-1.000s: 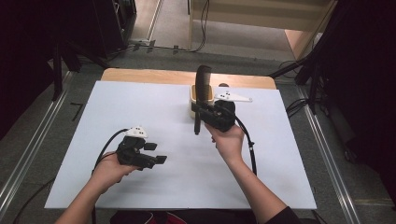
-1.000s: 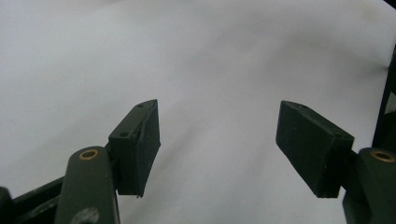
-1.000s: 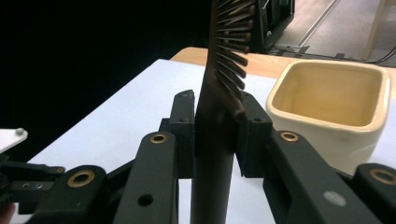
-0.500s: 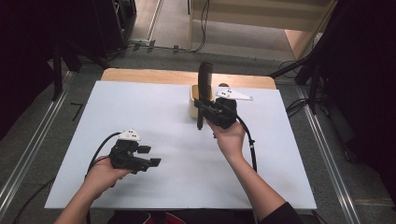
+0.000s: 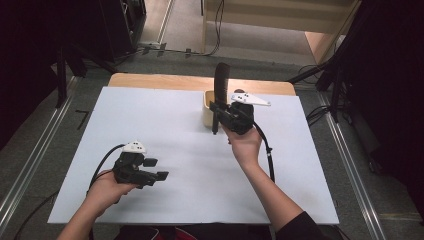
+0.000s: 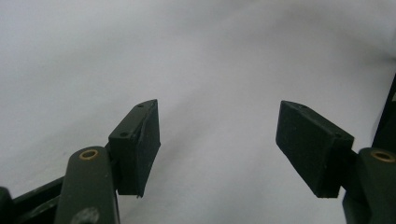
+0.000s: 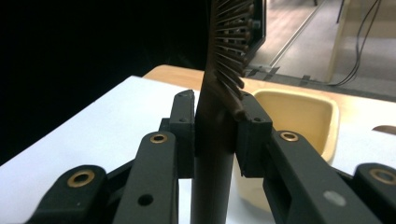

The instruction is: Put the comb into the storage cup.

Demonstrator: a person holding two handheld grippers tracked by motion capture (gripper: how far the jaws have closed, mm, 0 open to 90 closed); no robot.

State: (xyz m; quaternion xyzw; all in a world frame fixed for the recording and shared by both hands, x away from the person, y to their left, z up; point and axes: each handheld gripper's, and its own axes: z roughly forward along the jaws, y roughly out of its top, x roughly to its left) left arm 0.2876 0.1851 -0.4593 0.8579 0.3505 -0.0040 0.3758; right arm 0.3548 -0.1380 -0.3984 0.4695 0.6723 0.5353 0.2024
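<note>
While bristles face right, right tongs (image 7: 215, 128) clamp hairbrush (image 7: 219, 93).

Hairbrush (image 7: 215, 140) between fingers (image 7: 183, 122)

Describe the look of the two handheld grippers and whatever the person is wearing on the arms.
Both the left gripper and right gripper are black, each with two flat rectangular jaw pads on linkage arms with brass-coloured pivot rings. Each carries a light three-cornered plate on top and trails a black cable. The right forearm ends in a dark sleeve; the left forearm is bare.
</note>
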